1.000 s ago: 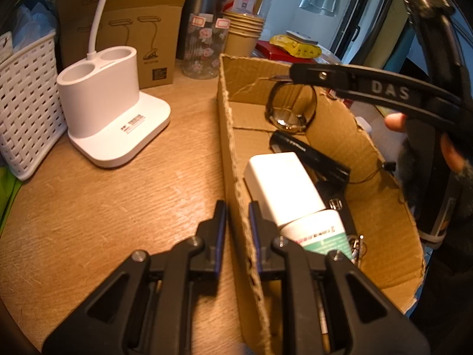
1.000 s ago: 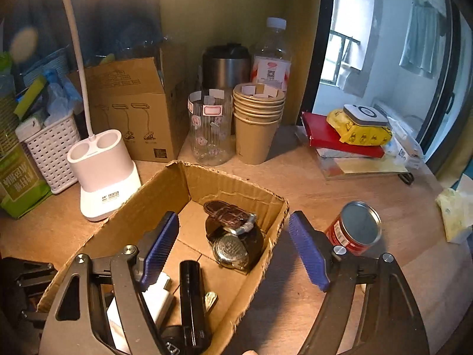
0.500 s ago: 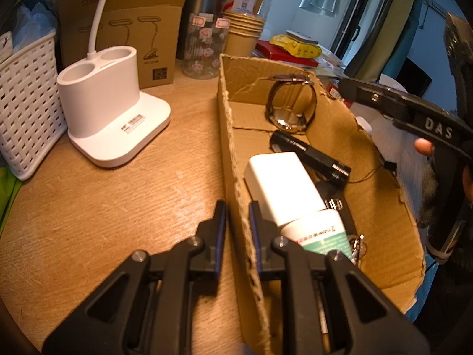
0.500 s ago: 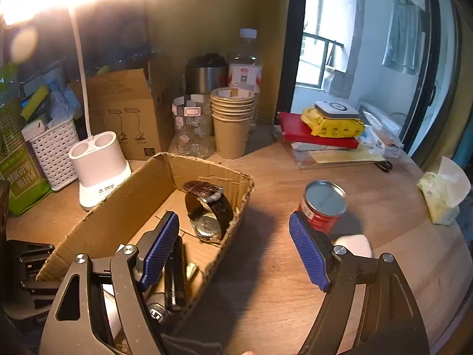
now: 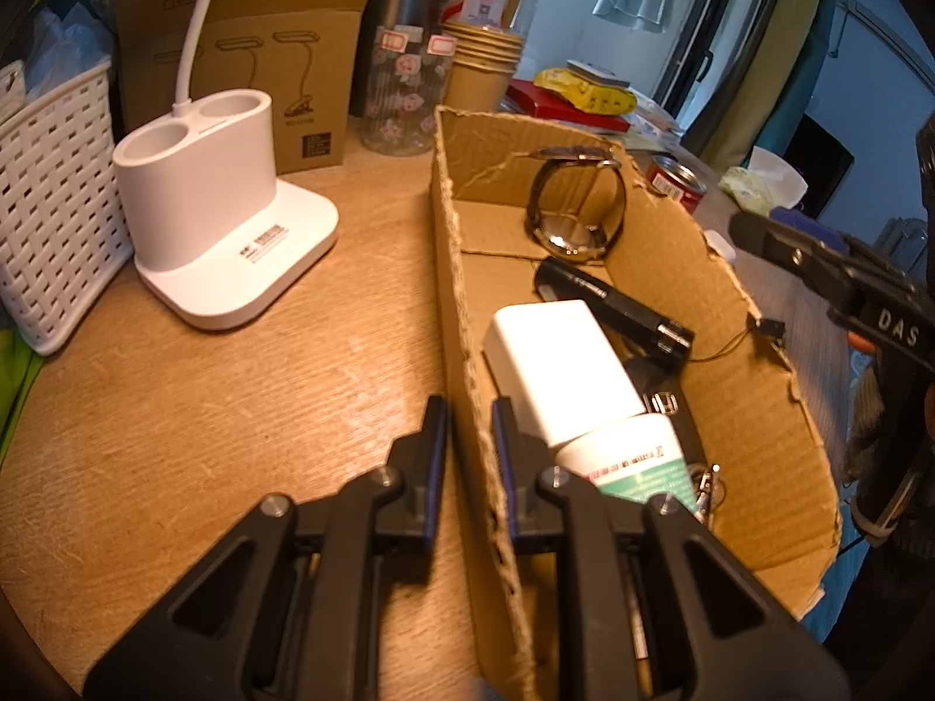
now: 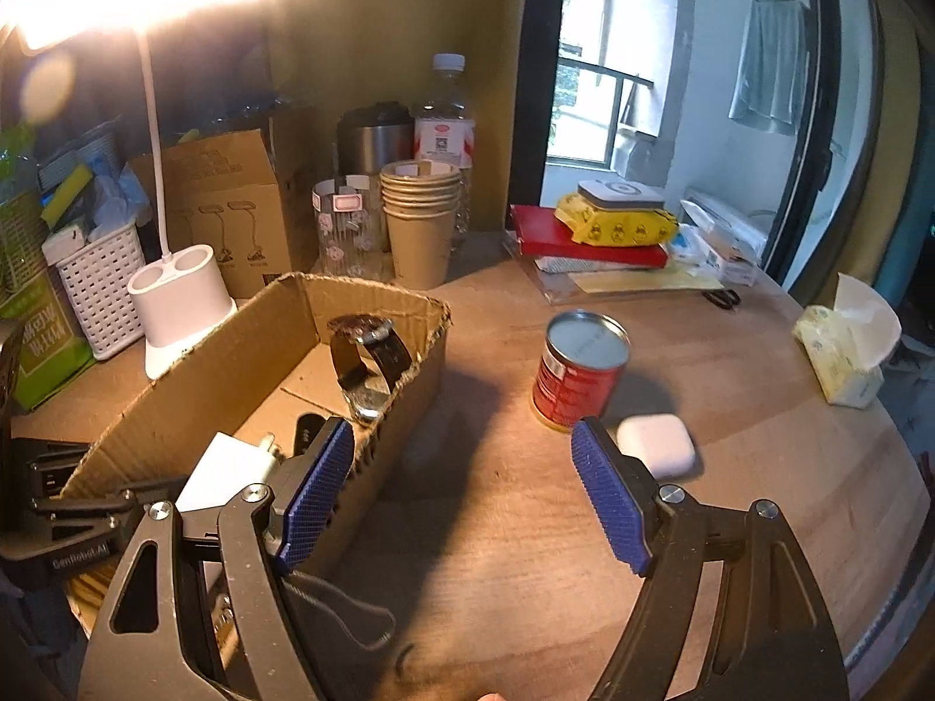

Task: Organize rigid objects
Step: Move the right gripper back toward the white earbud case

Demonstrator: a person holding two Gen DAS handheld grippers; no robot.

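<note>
My left gripper is shut on the near left wall of the open cardboard box, one finger outside, one inside. The box holds a wristwatch, a black flashlight, a white block, a white-and-green tube and keys. My right gripper is open and empty, above the table to the right of the box. A red tin can and a white earbud case sit on the table just beyond its right finger.
A white lamp base, a white basket, a brown carton, a patterned glass and stacked paper cups stand behind the box. Books and a tissue pack lie at the right.
My right gripper has drawn back and to the right, out from over the box, toward the can and earbud case. The left gripper has kept its grip on the box wall.
</note>
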